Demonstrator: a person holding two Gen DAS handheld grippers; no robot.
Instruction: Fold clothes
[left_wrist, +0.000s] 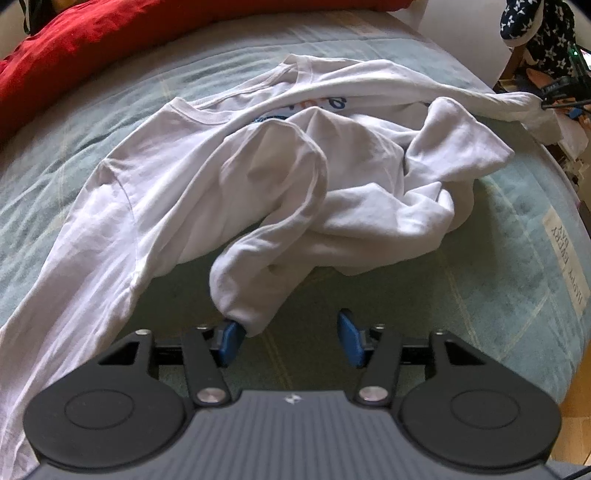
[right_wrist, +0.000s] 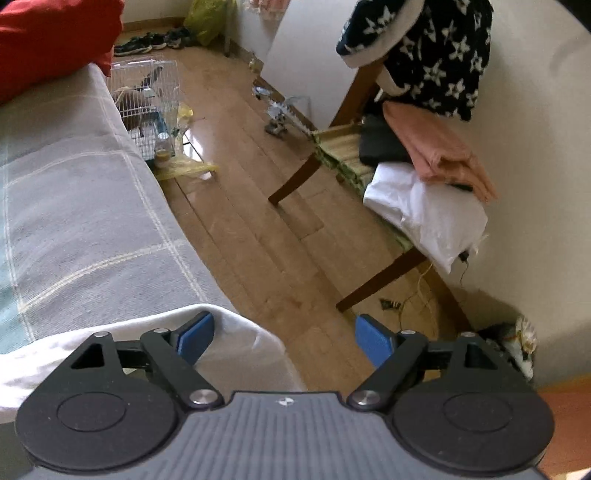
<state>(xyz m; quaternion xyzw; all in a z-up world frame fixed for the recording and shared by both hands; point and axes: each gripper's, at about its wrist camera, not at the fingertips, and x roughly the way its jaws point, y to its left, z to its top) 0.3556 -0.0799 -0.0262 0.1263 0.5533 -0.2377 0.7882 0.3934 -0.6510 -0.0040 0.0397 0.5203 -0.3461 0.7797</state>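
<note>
Where crumpled: one white shirt (left_wrist: 229, 177).

Wooden floor (right_wrist: 258, 206), clothes-laden chair (right_wrist: 332, 147)

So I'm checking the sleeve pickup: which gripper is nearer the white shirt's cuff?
Left. The left gripper has the cuff against one finger; the right gripper sits at the bed's edge.

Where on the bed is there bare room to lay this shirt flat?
Bare green bedspread lies between the crumpled white shirt and the bed's near edge, around the left gripper. Another strip runs between the shirt's collar and the red blanket. The middle is crowded with bunched fabric. The chair beside the bed is piled full.
</note>
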